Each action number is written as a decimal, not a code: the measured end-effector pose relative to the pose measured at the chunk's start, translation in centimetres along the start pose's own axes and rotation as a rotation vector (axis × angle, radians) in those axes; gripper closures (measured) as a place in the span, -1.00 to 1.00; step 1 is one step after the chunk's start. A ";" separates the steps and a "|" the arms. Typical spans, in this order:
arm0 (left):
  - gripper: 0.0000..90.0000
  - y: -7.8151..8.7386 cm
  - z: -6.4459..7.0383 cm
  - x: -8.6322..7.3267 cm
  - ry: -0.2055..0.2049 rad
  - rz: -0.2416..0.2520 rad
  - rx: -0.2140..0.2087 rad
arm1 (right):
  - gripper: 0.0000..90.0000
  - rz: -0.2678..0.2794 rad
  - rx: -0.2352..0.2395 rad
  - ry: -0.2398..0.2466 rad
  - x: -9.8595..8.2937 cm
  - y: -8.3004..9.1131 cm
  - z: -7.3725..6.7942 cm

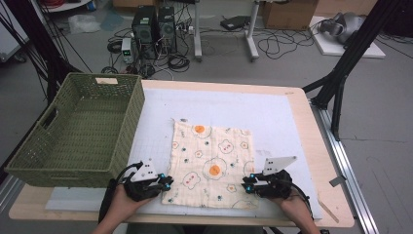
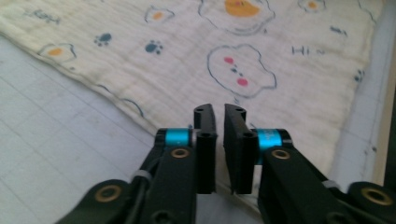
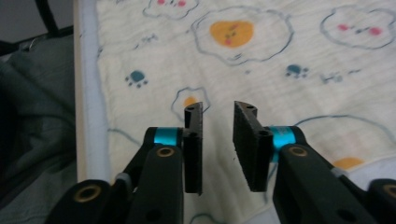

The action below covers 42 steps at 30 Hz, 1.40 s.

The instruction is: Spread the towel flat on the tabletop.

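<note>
Cloth (image 1: pixel 212 163) flat on the mat, beside the basket (image 1: pixel 78 129), both near corners approached.
Left gripper (image 1: pixel 166 183): jaws a slit apart (nothing visibly pinched); right gripper (image 1: pixel 246 185): jaws wider, empty above fabric. Next, probably: close on both corners, then lift together.

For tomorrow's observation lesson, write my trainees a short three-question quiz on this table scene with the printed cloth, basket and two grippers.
1. True or false: the cream muslin cloth printed with fried eggs lies flat on the white gridded mat.
2. The empty green woven basket stands beside which gripper? A left gripper B right gripper
3. Fill in: in its own view, the right gripper's jaws stand ____ above the cloth.

Key: 1 true. 2 A. 3 open.
</note>
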<state>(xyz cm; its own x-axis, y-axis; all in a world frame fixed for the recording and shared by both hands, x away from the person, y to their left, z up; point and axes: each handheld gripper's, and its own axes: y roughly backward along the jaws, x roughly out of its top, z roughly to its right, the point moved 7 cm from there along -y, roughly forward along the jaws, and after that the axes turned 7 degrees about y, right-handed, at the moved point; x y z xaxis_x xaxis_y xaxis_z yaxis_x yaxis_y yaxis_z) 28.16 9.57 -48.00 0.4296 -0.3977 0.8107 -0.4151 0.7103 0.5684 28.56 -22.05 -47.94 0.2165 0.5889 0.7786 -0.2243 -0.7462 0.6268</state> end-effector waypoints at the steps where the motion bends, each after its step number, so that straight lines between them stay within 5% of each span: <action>1: 0.74 0.0 -0.1 0.3 0.004 0.015 0.002 | 0.56 0.008 -0.008 -0.005 0.2 0.1 0.2; 14: 0.31 -0.9 -2.7 3.5 0.072 0.155 0.063 | 0.00 0.090 -0.120 -0.064 1.7 0.1 4.1; 19: 0.22 -1.0 -3.1 3.6 0.077 0.163 0.085 | -0.11 0.098 -0.144 -0.085 2.0 0.0 5.0; 26: 0.16 -1.1 -2.8 3.4 0.065 0.160 0.079 | -0.26 0.098 -0.163 -0.112 1.9 0.1 5.0; 42: 0.12 -1.0 -2.8 3.4 0.066 0.168 0.083 | -0.25 0.096 -0.169 -0.102 1.8 0.3 4.6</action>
<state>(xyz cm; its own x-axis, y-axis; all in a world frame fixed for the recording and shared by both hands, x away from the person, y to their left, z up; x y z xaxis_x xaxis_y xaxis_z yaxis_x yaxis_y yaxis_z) 32.26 9.19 -46.22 0.3994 -0.2365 0.8857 -0.5490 0.7120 0.4377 33.22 -22.65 -46.46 0.2791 0.4769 0.8334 -0.4030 -0.7296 0.5525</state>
